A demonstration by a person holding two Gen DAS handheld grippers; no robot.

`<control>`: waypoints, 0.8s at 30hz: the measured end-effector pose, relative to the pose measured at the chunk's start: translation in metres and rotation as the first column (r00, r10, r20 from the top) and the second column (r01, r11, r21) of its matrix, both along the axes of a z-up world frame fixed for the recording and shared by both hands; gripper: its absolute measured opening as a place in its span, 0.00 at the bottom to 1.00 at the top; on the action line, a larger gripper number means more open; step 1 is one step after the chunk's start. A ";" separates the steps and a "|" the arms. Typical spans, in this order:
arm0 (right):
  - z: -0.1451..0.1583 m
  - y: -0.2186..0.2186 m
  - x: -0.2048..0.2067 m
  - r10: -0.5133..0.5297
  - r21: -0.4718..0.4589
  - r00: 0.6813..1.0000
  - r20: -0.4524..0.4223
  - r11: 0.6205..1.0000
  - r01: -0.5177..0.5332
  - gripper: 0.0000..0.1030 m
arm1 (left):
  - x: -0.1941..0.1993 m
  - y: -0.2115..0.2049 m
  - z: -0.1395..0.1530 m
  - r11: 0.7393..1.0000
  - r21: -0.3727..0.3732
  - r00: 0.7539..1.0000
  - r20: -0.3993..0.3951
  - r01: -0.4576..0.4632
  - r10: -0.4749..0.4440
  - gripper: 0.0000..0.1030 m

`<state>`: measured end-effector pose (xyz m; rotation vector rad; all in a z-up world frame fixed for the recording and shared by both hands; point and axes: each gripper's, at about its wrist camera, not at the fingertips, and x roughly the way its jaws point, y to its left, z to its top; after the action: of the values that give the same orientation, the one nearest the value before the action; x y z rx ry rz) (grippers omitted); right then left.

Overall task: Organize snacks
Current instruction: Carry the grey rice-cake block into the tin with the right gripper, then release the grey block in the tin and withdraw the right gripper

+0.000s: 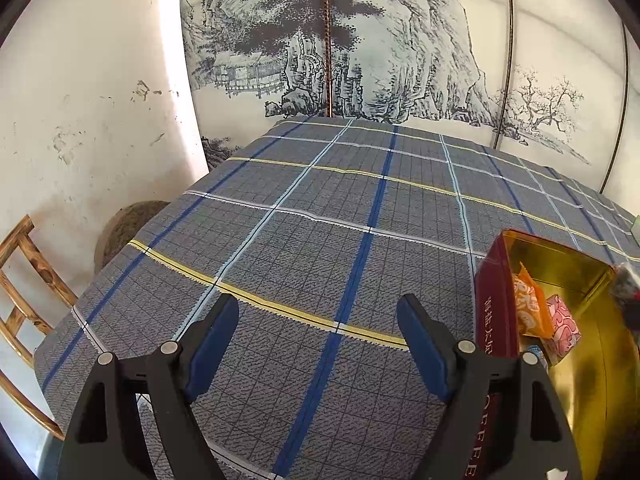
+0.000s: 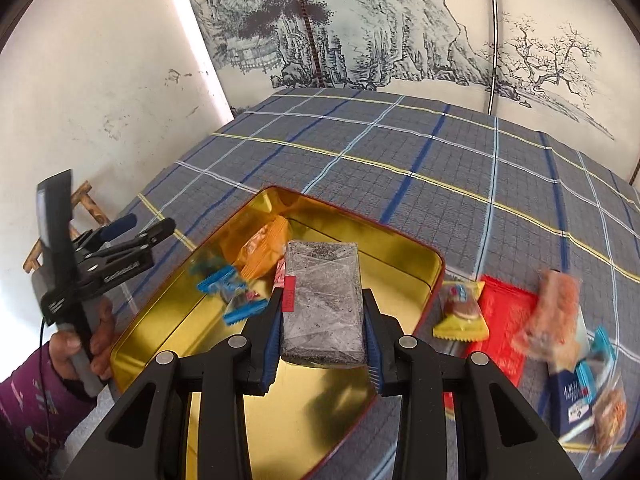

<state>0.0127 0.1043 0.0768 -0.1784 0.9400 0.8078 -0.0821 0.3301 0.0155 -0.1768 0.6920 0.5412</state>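
Hard to make out: loose packets at the right edge of the right wrist view are motion-blurred; their count is uncertain. The tin's near end is cut off behind the right gripper.

Tin [image 2: 404,252]: one, red outside, gold inside, lidless, on the checked tablecloth [image 2: 440,168].

In the tin: one orange packet [image 2: 260,252], two blue-edged wrappers [image 2: 218,282], one pink packet (mostly covered, seen better in the left wrist view).

Beside the tin, on the cloth: one yellow packet [image 2: 460,312], one flat red packet [image 2: 504,312], the blurred rest.

Right gripper [image 2: 324,332]: clenched on one clear packet of dark snack [image 2: 324,300], held above the tin's interior; long axis runs away from the camera, along the fingers.

Left gripper [image 1: 318,344]: released, nothing between the jaws, over bare cloth just left of the tin [image 1: 496,304]; a hand [image 2: 96,344] holds its grip
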 end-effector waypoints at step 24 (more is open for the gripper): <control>-0.026 0.025 0.030 -0.037 -0.058 0.999 -0.040 0.998 0.034 0.36 | 0.002 -0.016 0.002 0.997 0.070 1.000 0.002 0.031 -0.031 0.82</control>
<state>0.0426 0.1293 0.0509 -0.1951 1.0032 0.7547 -0.0804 0.3144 0.0176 -0.1014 0.6709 0.5348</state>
